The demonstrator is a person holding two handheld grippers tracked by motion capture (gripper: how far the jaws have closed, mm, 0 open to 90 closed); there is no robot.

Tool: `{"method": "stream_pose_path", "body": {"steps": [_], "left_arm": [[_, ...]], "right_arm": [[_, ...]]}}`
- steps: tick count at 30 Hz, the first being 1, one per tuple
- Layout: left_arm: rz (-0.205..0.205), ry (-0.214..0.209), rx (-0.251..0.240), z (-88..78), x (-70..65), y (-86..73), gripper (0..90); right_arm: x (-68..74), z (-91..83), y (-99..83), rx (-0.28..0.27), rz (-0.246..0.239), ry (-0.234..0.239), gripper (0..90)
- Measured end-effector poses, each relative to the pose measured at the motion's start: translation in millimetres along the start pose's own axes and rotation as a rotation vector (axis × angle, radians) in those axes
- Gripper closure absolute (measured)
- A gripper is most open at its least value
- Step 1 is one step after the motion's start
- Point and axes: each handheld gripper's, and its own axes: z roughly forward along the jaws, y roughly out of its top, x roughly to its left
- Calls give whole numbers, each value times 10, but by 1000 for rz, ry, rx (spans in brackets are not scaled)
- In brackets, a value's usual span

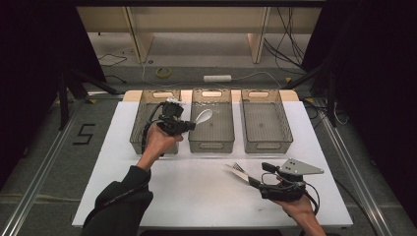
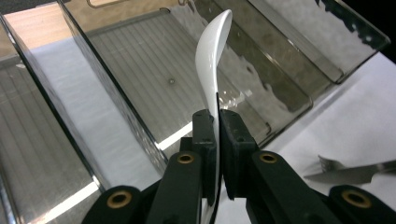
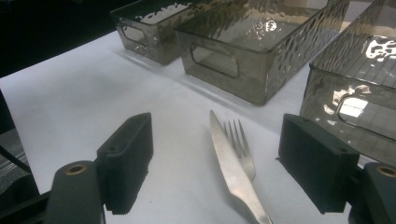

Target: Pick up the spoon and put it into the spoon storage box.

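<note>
A white spoon (image 1: 204,116) (image 2: 212,56) is pinched by its handle in my left gripper (image 1: 189,125) (image 2: 217,128), which is shut on it. The spoon's bowl hangs over the middle smoked-plastic bin (image 1: 211,143) (image 2: 154,60). A metal knife (image 1: 239,173) (image 3: 231,163) and a fork (image 1: 238,166) (image 3: 240,142) lie side by side on the white tabletop (image 1: 187,191). My right gripper (image 1: 263,179) (image 3: 223,158) stands open just behind them, its pads either side of the two and touching neither.
Three smoked transparent bins stand in a row at the back: left (image 1: 147,142), middle, and right (image 1: 268,143) (image 3: 355,107). All look bare inside. The knife and fork also appear at the lower right of the left gripper view (image 2: 345,171).
</note>
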Motion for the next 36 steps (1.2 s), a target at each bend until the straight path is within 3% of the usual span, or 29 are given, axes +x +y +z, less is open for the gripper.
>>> {"method": "stream_pose_path", "body": {"steps": [8,16,36], "left_arm": [[-9,28,0,149,0,113,846],[-42,41,2,310,33,165,845],[-80,48,12,558,50,190,841]], "right_arm": [[-1,-7,2,-5,-1,3,273],[1,-4,1,-1,-3,3,273],[-2,-1,-1,-1,-2,8,273]]}}
